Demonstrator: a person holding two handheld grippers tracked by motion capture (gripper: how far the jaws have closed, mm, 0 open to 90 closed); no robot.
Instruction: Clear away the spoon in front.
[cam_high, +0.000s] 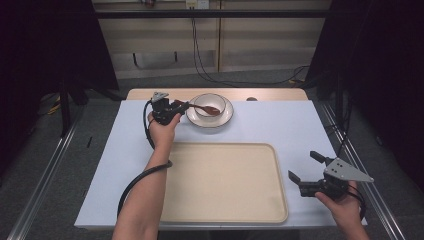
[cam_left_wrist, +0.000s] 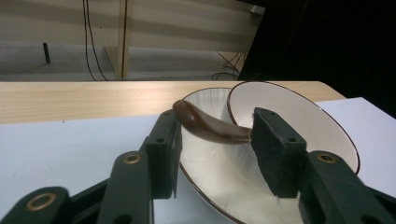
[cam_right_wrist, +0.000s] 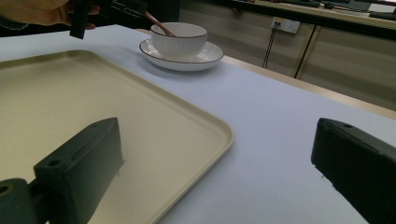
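My left gripper (cam_left_wrist: 215, 140), jaws spread around the spoon (cam_left_wrist: 210, 123) handle lying crosswise between them; right gripper (cam_high: 306, 167) gapes empty, well apart.

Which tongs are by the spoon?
The left tongs, at the far side of the table. The brown wooden spoon's handle sits between their jaws over the white bowl. The right tongs hang open beside the beige tray.

We see grey floor (cam_high: 260, 80) | beige wall (cam_high: 165, 35) with black cables (cam_high: 197, 55) | dark curtains (cam_high: 385, 75) both sides | wood tabletop (cam_high: 280, 94), white sheet (cam_high: 280, 125)
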